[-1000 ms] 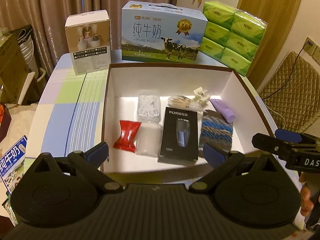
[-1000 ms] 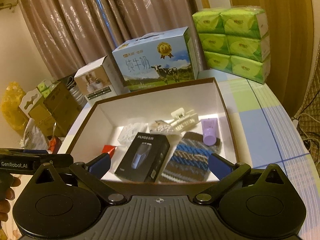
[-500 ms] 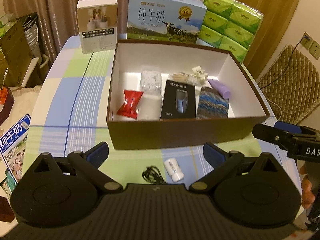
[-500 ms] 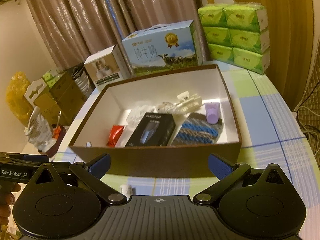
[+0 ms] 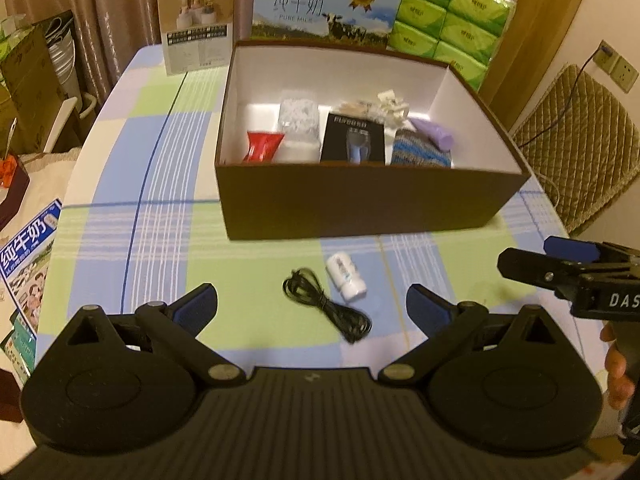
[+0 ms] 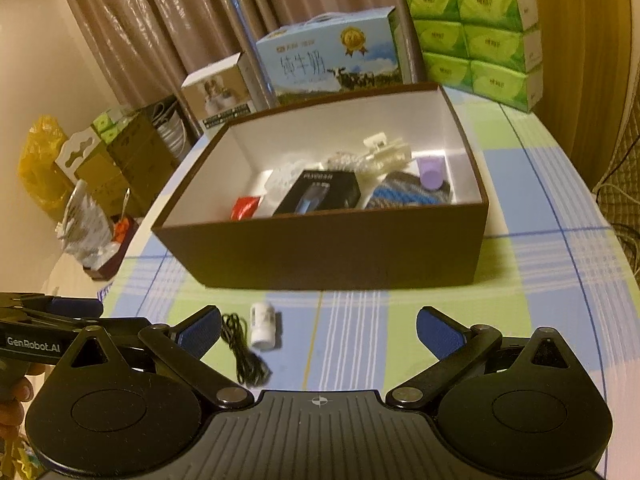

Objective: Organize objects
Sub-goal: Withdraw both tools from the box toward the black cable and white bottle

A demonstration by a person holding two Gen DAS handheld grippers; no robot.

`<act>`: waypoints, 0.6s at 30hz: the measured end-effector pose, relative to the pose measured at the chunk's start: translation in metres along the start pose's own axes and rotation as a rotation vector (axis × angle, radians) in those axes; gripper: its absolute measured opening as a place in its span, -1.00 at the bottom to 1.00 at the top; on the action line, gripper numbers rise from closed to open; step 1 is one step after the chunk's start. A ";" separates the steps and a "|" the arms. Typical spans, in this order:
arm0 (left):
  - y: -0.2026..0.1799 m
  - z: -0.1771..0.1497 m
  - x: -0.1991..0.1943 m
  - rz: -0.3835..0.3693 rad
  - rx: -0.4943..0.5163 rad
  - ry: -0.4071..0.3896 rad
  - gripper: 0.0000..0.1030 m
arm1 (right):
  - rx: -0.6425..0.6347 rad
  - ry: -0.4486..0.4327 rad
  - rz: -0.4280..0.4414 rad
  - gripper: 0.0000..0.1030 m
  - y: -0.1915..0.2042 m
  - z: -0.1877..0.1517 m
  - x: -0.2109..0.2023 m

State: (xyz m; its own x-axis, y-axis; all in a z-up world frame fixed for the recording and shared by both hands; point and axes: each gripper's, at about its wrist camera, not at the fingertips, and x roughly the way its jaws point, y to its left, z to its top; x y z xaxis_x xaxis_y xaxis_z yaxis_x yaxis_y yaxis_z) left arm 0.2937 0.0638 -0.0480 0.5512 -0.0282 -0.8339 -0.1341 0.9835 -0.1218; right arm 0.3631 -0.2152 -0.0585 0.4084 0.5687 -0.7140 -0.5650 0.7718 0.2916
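Note:
A brown box (image 5: 372, 204) (image 6: 332, 252) with a white inside stands on the checked table. It holds a red packet (image 5: 262, 145), a black carton (image 5: 354, 144) (image 6: 320, 196), a knitted pouch (image 5: 420, 152), a purple tube (image 5: 434, 136) (image 6: 431, 172), a white clip and clear packets. In front of the box lie a small white bottle (image 5: 346, 276) (image 6: 263, 326) and a coiled black cable (image 5: 324, 304) (image 6: 244, 352). My left gripper (image 5: 312, 310) is open and empty, just behind them. My right gripper (image 6: 318, 330) is open and empty, right of the bottle.
Behind the box stand a blue milk carton (image 5: 326, 4) (image 6: 332, 64), a small white product box (image 5: 196, 20) and a stack of green tissue packs (image 5: 452, 20) (image 6: 480, 36). A chair (image 5: 576, 148) is at the right; cardboard boxes and bags (image 6: 80, 184) at the left.
Both grippers have pulled back and away from the box. The near box wall, the white bottle and the black cable have come into view. Both stay open.

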 end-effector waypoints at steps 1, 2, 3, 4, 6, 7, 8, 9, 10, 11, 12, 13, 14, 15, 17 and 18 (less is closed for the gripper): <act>0.001 -0.002 0.001 0.002 -0.003 0.006 0.93 | 0.000 0.005 0.000 0.96 0.000 -0.002 0.000; 0.002 -0.004 0.002 0.004 -0.005 0.013 0.93 | 0.000 0.009 0.000 0.96 0.000 -0.004 0.000; 0.003 -0.007 0.002 0.007 -0.007 0.017 0.93 | 0.002 0.013 -0.001 0.96 0.001 -0.007 -0.001; 0.004 -0.009 0.003 0.008 -0.009 0.020 0.93 | 0.003 0.018 -0.002 0.96 0.001 -0.009 0.000; 0.004 -0.012 0.003 0.007 -0.011 0.025 0.93 | 0.005 0.027 -0.002 0.96 0.001 -0.013 0.000; 0.004 -0.013 0.004 0.006 -0.012 0.027 0.93 | 0.007 0.031 -0.003 0.96 0.001 -0.014 0.000; 0.004 -0.015 0.004 0.005 -0.012 0.029 0.93 | 0.010 0.035 -0.004 0.96 0.001 -0.016 0.000; 0.004 -0.016 0.004 0.002 -0.011 0.031 0.93 | 0.012 0.038 -0.005 0.96 0.001 -0.018 0.000; 0.003 -0.018 0.004 0.000 -0.009 0.033 0.93 | 0.014 0.043 -0.005 0.96 0.000 -0.019 0.001; 0.003 -0.019 0.005 -0.001 -0.008 0.035 0.93 | 0.016 0.047 -0.006 0.96 0.000 -0.021 0.001; 0.003 -0.021 0.005 -0.004 -0.005 0.036 0.93 | 0.018 0.052 -0.008 0.96 -0.001 -0.022 0.002; 0.002 -0.022 0.006 -0.008 -0.004 0.037 0.93 | 0.019 0.056 -0.010 0.96 -0.001 -0.024 0.002; 0.002 -0.023 0.007 -0.011 -0.003 0.038 0.93 | 0.021 0.060 -0.012 0.96 -0.001 -0.025 0.002; 0.002 -0.024 0.007 -0.015 -0.001 0.039 0.93 | 0.023 0.064 -0.015 0.96 -0.001 -0.027 0.003; 0.001 -0.026 0.009 -0.020 0.001 0.039 0.93 | 0.028 0.073 -0.019 0.96 -0.002 -0.030 0.004; 0.001 -0.027 0.010 -0.024 0.004 0.040 0.93 | 0.031 0.077 -0.022 0.96 -0.003 -0.031 0.005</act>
State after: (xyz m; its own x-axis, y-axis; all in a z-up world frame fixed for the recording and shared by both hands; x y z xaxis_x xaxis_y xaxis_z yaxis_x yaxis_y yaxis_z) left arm 0.2766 0.0600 -0.0708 0.5210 -0.0589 -0.8515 -0.1179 0.9831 -0.1401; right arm 0.3446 -0.2234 -0.0822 0.3632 0.5292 -0.7668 -0.5337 0.7928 0.2943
